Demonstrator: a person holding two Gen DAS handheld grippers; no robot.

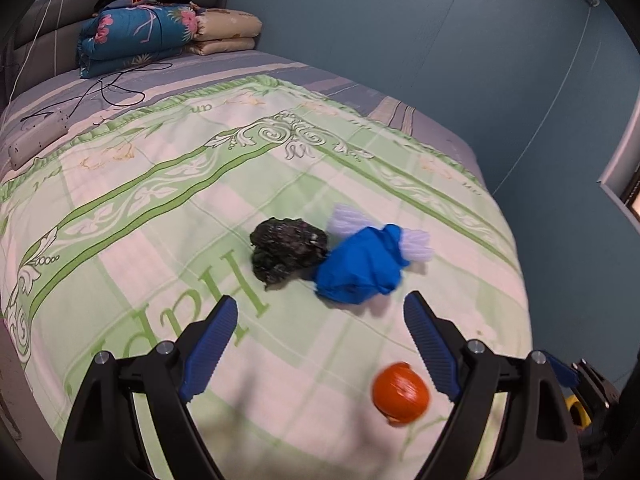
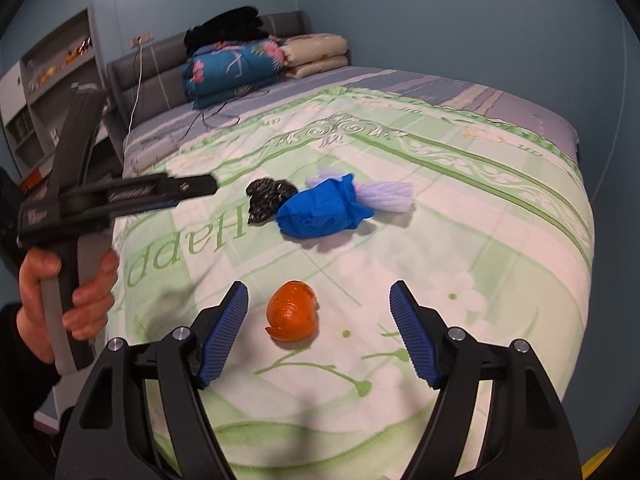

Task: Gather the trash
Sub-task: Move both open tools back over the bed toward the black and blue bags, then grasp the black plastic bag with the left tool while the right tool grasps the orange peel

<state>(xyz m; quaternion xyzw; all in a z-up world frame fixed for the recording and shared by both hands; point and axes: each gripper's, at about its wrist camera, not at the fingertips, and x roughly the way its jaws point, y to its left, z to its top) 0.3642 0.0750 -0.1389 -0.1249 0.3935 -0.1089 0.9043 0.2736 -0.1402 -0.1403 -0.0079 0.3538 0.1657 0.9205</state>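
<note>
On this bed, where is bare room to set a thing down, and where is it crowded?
Free: the blanket to the right of the orange peel, and the stretch between the trash and the folded quilts. Crowded: the middle, where the black wad, blue glove and white foam touch, and the far left with cables.
</note>
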